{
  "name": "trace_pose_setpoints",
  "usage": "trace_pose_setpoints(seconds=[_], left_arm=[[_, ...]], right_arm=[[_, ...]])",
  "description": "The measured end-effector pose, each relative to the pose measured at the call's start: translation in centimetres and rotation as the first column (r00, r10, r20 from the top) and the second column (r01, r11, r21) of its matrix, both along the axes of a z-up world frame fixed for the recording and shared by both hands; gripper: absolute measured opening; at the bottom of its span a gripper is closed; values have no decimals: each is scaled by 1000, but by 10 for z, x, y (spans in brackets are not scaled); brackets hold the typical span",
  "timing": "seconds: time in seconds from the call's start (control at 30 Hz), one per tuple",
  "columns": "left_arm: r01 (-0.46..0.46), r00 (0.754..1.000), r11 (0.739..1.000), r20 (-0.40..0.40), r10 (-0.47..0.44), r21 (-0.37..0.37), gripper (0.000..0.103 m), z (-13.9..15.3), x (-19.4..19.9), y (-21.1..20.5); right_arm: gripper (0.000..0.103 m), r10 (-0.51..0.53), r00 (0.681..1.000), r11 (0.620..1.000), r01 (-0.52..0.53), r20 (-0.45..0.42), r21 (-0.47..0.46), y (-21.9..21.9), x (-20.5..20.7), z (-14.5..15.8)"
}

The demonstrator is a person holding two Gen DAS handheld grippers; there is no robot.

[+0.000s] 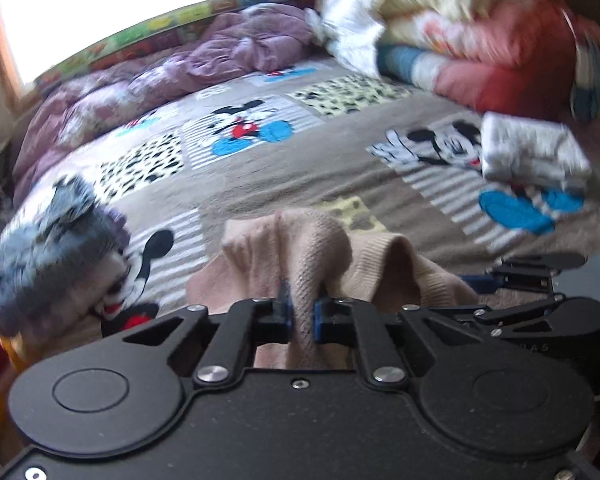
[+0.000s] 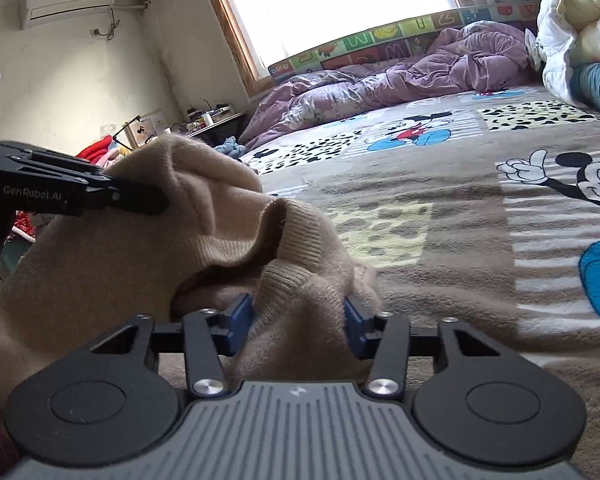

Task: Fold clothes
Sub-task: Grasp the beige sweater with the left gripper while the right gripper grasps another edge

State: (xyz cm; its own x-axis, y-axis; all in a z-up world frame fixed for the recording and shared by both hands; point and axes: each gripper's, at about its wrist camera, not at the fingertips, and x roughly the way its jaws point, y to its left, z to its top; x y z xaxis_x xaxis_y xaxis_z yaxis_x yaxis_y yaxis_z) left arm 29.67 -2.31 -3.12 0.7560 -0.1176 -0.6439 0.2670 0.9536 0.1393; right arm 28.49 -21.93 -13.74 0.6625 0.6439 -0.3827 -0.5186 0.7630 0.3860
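A beige knit sweater (image 1: 316, 248) lies bunched on the Mickey Mouse blanket (image 1: 260, 184) at the near edge of the bed. My left gripper (image 1: 300, 308) is shut on a raised fold of it, its blue pads pinching the knit. In the right wrist view the left gripper (image 2: 156, 200) shows at the left, biting the top of the sweater (image 2: 140, 264). My right gripper (image 2: 298, 312) holds a thick ribbed fold of the same sweater between its blue pads, which press on both sides. The right gripper (image 1: 500, 280) is also partly seen low on the right in the left wrist view.
A folded white garment (image 1: 532, 152) sits on the blanket at the right. A grey-blue garment (image 1: 48, 248) lies at the left edge. A crumpled purple quilt (image 2: 420, 76) and a stack of bedding (image 1: 480, 40) line the far side. A cluttered side table (image 2: 212, 116) stands beyond.
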Motion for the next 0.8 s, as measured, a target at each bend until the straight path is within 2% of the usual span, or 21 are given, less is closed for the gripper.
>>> trace_pose_setpoints(seconds=[0.13, 0.27, 0.33, 0.47, 0.6, 0.67, 0.7, 0.73, 0.8], left_arm=[[-67, 998, 987, 6, 68, -149, 7, 6, -16, 37], [-122, 992, 948, -2, 127, -294, 7, 4, -40, 71], [-150, 987, 917, -7, 158, -369, 6, 2, -54, 86], [-177, 977, 826, 5, 213, -535, 6, -2, -97, 116], [-218, 964, 750, -20, 263, -625, 6, -10, -136, 140], [-248, 957, 736, -42, 286, -630, 6, -17, -152, 147], [-264, 954, 741, -56, 294, -617, 6, -21, -158, 151], [-288, 949, 754, -71, 307, -590, 6, -25, -164, 153], [-305, 948, 807, -85, 306, -506, 6, -30, -170, 151]], right_arm=[[32, 7, 1000, 1000, -8, 8, 10, -3, -5, 3], [23, 32, 999, 999, -33, 38, 23, -3, -15, 8], [21, 47, 997, 998, -50, 68, 41, -3, -23, 15], [20, 102, 982, 991, -113, 162, 65, -4, -48, 33], [19, 188, 948, 977, -207, 256, 47, -1, -81, 51], [19, 242, 922, 966, -258, 301, 14, 4, -100, 59], [19, 277, 906, 959, -283, 321, -27, 9, -110, 61], [19, 309, 892, 951, -302, 331, -73, 16, -119, 62], [19, 363, 869, 931, -323, 337, -170, 30, -134, 61]])
